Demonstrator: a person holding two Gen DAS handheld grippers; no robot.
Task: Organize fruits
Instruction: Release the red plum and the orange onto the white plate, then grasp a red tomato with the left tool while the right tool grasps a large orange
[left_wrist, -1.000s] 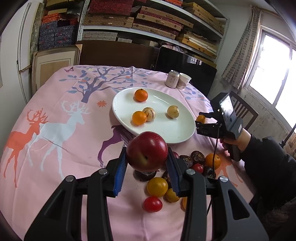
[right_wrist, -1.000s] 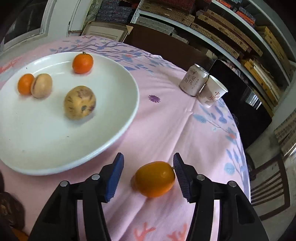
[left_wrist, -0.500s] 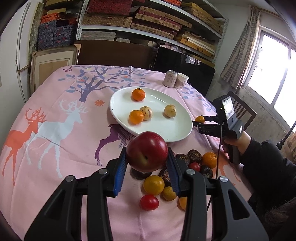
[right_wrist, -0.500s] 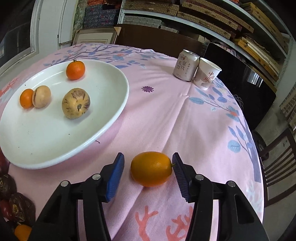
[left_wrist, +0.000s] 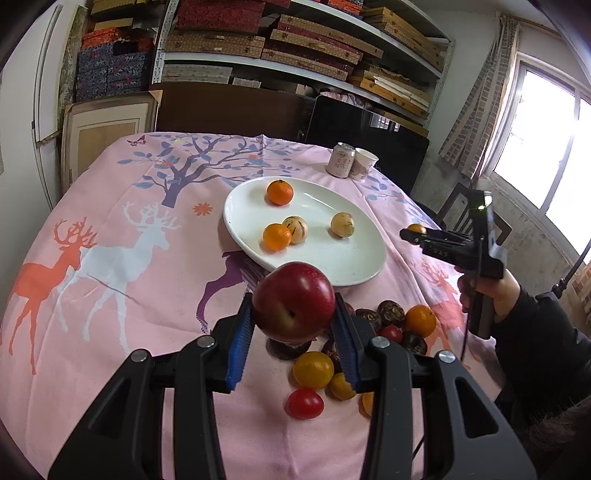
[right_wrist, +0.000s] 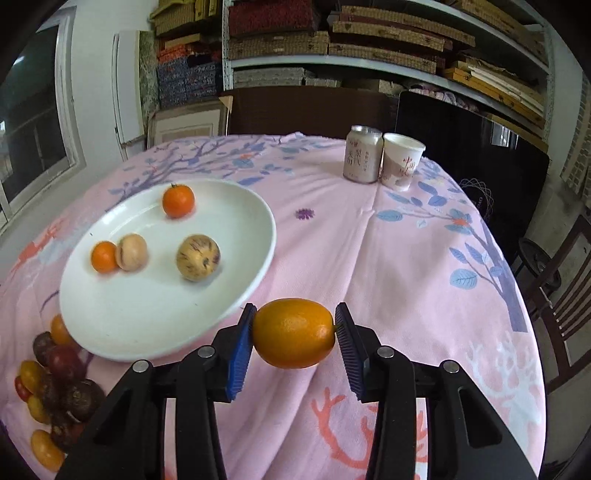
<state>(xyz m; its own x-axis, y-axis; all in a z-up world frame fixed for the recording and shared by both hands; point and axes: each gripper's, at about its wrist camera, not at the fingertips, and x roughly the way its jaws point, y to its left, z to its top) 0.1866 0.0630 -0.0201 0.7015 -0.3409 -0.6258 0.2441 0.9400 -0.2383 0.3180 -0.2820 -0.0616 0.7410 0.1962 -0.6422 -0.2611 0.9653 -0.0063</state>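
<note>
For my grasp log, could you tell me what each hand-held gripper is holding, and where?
The left hand-held gripper clamps the red apple by its sides; the right hand-held gripper pinches the orange kumquat by its two ends.

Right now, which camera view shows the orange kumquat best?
The right wrist view: the kumquat fills the centre, held in the right claw. The left wrist view shows only a small orange spot far off.

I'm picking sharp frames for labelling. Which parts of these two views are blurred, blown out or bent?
Left wrist view: window blown out, shelves bowed by the fisheye, apple sharp. Right wrist view: fruit on the plate slightly smeared, kumquat sharp, corners vignetted black.
</note>
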